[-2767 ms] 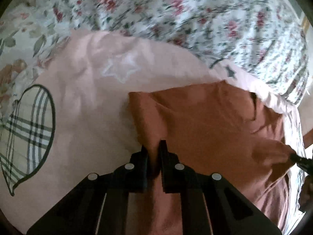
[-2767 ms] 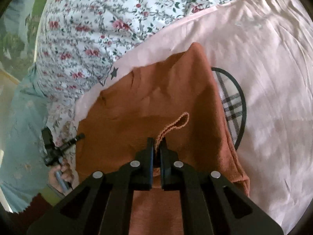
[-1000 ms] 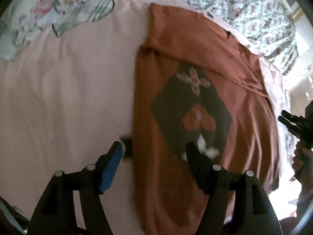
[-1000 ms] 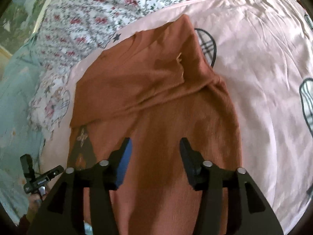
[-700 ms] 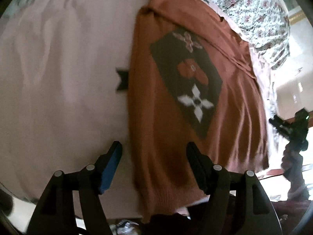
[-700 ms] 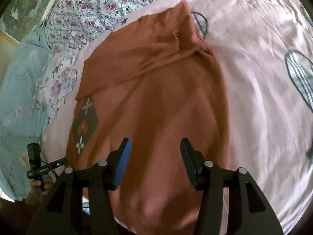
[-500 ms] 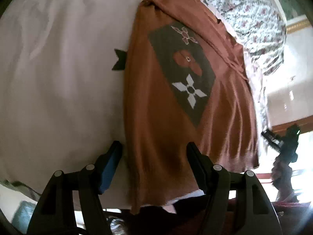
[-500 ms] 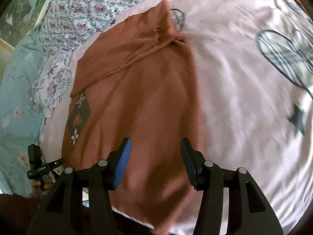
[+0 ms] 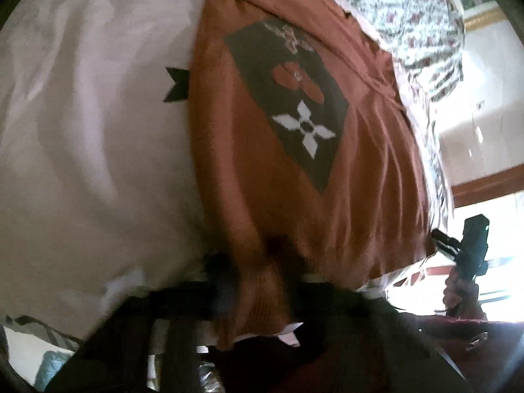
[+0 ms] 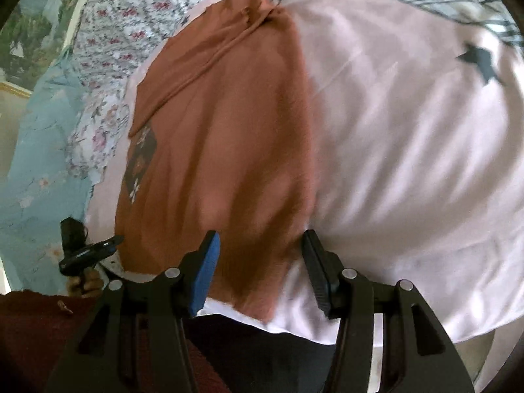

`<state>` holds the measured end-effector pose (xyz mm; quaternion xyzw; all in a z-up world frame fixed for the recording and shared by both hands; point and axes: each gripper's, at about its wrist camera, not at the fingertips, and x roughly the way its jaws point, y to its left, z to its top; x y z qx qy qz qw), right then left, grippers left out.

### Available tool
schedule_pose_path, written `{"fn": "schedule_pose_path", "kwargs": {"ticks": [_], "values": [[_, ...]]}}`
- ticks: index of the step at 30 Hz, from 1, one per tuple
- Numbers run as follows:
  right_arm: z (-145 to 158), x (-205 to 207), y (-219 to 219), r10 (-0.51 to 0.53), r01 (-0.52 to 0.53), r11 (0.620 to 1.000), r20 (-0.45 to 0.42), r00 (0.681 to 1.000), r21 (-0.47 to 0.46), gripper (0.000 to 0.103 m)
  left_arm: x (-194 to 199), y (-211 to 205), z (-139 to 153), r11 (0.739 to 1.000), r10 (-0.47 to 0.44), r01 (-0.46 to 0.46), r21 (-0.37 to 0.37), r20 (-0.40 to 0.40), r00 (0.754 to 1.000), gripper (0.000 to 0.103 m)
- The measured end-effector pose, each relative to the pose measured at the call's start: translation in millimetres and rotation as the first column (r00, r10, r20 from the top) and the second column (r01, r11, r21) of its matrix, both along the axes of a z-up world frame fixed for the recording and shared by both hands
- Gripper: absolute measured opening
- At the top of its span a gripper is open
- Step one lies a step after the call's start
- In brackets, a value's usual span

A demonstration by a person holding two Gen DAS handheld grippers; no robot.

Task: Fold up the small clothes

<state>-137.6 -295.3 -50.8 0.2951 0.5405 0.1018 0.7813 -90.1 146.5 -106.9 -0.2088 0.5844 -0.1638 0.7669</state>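
Observation:
A rust-orange sweater point(image 9: 242, 177) point(image 10: 229, 131) with a dark diamond patch point(image 9: 294, 108) lies flat on the pink sheet point(image 9: 91, 150), its sleeves folded across the far end. My left gripper point(image 9: 258, 262) is blurred at the near left hem corner. Its jaws are closing, and the ribbed hem is bunched and pinched between them. My right gripper point(image 10: 260, 235) straddles the near right hem corner. Its jaws are closing too, but both pads stand clear of the knit. Each gripper shows small in the other's view: the right gripper point(image 9: 471, 245) and the left gripper point(image 10: 82, 249).
The pink sheet point(image 10: 409, 147) carries dark stars and plaid hearts. A floral quilt point(image 9: 419, 16) point(image 10: 114, 26) lies beyond the sweater. The bed's near edge runs just under both grippers. The person's dark red clothing point(image 10: 39, 334) fills the bottom.
Both grippers let go of the folded sleeves and drew back to the near hem. The left jaws have come together on the hem corner; the right jaws stand about as wide as before.

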Motion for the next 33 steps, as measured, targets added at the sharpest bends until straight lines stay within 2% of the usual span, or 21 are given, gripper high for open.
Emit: {"fn": "schedule_pose_path", "kwargs": {"ticks": [1,2,6,10,12,15,21,28,33], "values": [[-2.0,1.3,0.9,0.01,-0.01,1.0,-0.009,1.0,0.007,0.014,0.6,0.8,-0.3,1.0,0.0,0.0,0.001,0.0,1.0,0.011],[-2.7,0.6,0.5,0.016,-0.016,1.0,-0.012,1.0,0.011,0.008,-0.3,1.4,0.8,1.0,0.002,-0.002,0.002,0.004,1.0,0.011],[2.3,-8.7,-9.0,0.035,-0.035,0.999,0.014,0.999,0.039,0.007,-6.1,8.8,1.1,1.0,0.006,-0.006,0.001,-0.006,1.0,0.012],[-3.6,-7.7,-12.7,0.042,-0.041,0.998,-0.01,0.999,0.047,0.008,-2.4,15.4,-12.1,0.995,0.029,-0.035,-0.097,-0.065,0.997,0.022],[-7.6,-4.9,-9.4,0.04,-0.039,0.998,-0.029,0.999,0.047,0.01,-0.7,11.1,-13.3,0.995,0.015,-0.021,-0.102,-0.061,0.998,0.019],[-6.5,-1.8,-0.4,0.068,-0.068,0.997,-0.007,0.998,0.029,0.01,-2.1,0.4,-5.7,0.999,-0.025,0.025,-0.027,0.003,1.0,0.007],[5.2,-4.9,-13.2,0.037,-0.041,0.993,0.033,0.999,0.11,0.007,-11.5,-1.7,19.2,0.999,-0.035,0.035,0.003,0.112,0.993,0.005],[42.7,10.4,-20.6,-0.019,-0.008,0.982,0.139,0.99,0.188,0.007,0.7,1.0,57.6,0.999,0.006,0.002,-0.042,0.2,0.98,0.005],[74.7,35.7,-25.8,-0.055,0.01,0.982,0.233,0.971,0.191,0.007,26.3,2.9,98.7,0.998,0.04,-0.024,-0.059,0.3,0.953,0.005]]}}
